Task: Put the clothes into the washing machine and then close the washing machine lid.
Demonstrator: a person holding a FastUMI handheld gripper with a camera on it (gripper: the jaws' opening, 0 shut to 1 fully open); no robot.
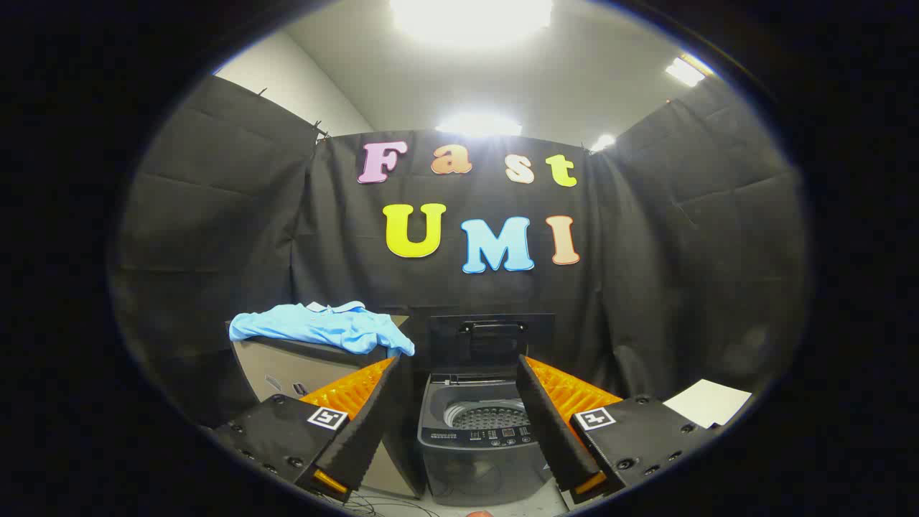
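A grey top-loading washing machine [477, 438] stands ahead, seen between my fingers, with its lid [491, 339] raised upright at the back and its drum [486, 414] open. A light blue shirt [321, 327] lies crumpled on a grey box [291, 368] to the left of the machine, beyond my left finger. My gripper [459, 424] is open, its black and orange fingers [362, 416] spread wide with nothing held between them. It hangs some way back from both machine and shirt.
Black cloth walls close the booth on three sides. A white sheet [707, 402] lies low to the right of the machine. Thin cables [380, 506] trail on the floor in front of the box.
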